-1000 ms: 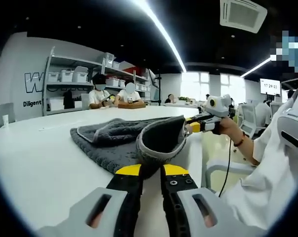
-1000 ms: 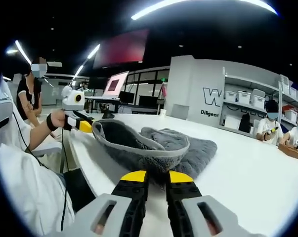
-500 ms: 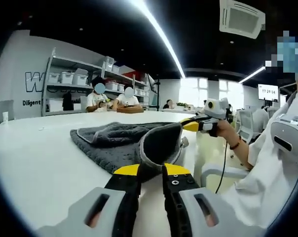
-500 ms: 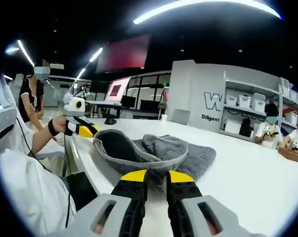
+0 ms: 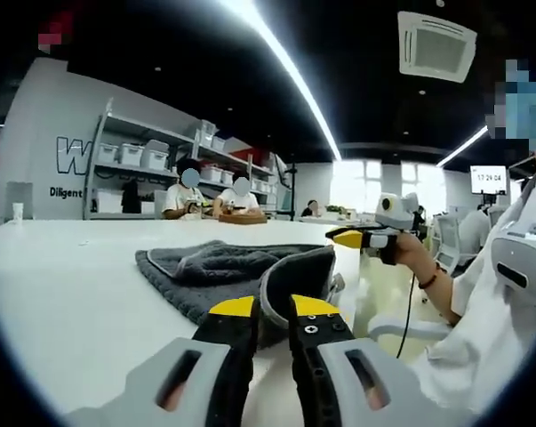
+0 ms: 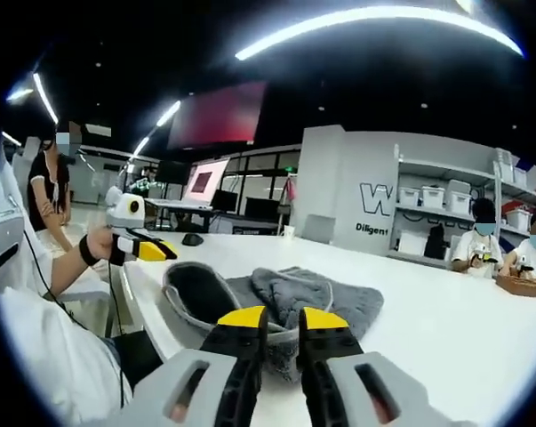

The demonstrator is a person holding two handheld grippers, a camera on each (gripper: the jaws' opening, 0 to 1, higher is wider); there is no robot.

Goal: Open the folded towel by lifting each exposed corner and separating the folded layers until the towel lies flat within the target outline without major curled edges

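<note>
Honestly, both hand-held grippers, left (image 5: 269, 307) and right (image 6: 271, 318), are clamping the grey towel (image 5: 216, 267) bunched on the table (image 5: 63, 294), so uneven pulling risks one corner slipping and curling.

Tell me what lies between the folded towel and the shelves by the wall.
In the left gripper view, only bare white table lies between the grey towel and the shelves.
</note>
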